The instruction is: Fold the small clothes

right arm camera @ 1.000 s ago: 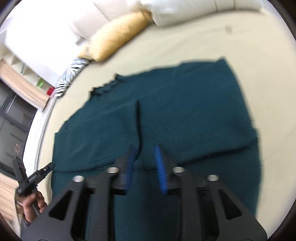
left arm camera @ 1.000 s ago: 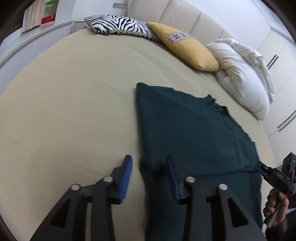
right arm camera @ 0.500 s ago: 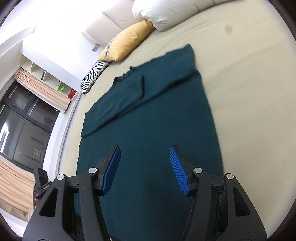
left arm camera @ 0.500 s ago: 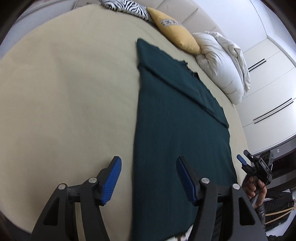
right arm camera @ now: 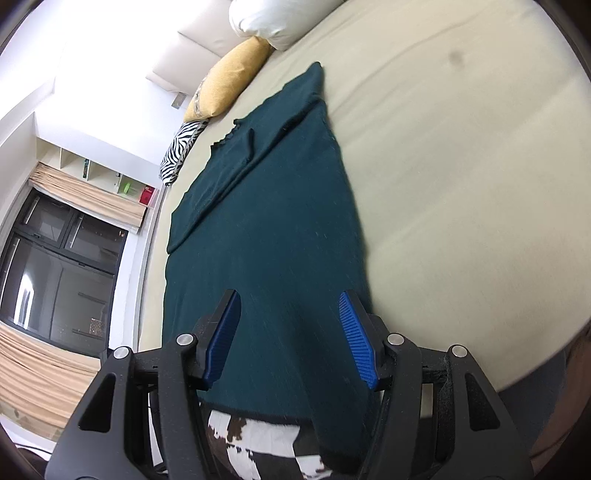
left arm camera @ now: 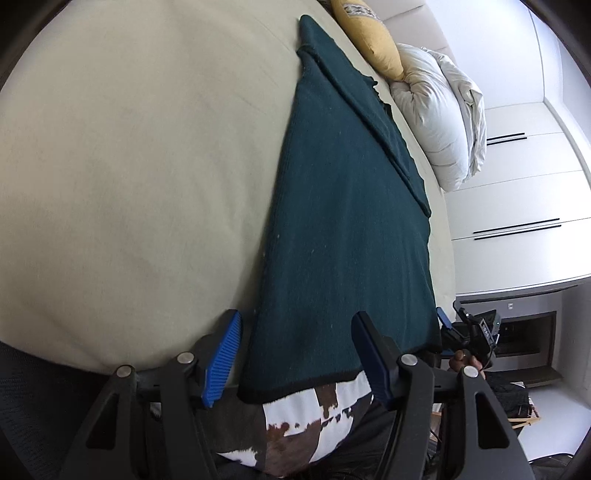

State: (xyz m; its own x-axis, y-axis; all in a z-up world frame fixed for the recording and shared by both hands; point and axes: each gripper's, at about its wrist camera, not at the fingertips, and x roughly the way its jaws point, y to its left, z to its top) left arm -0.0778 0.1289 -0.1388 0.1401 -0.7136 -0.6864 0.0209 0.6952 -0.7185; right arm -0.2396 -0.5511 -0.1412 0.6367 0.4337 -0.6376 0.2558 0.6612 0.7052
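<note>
A dark teal knit garment (left arm camera: 343, 206) lies flat on the beige bed, its far part folded over itself; its near hem hangs over the bed's front edge. It also shows in the right wrist view (right arm camera: 273, 229). My left gripper (left arm camera: 295, 350) is open, jaws wide apart, straddling the garment's near left corner without holding it. My right gripper (right arm camera: 290, 332) is open over the garment's near right part, empty. The right gripper also shows at the garment's far corner in the left wrist view (left arm camera: 465, 332).
The beige bed (left arm camera: 129, 166) spreads wide to the left and, in the right wrist view (right arm camera: 461, 184), to the right. A yellow cushion (left arm camera: 369, 33), a white duvet (left arm camera: 443, 122) and a zebra pillow (right arm camera: 181, 151) lie at the headboard. A cow-print cloth (left arm camera: 314, 417) is below the hem.
Both grippers have opened wide and pulled back to the near hem. The garment now lies stretched out long, its near edge at the bed's front edge.
</note>
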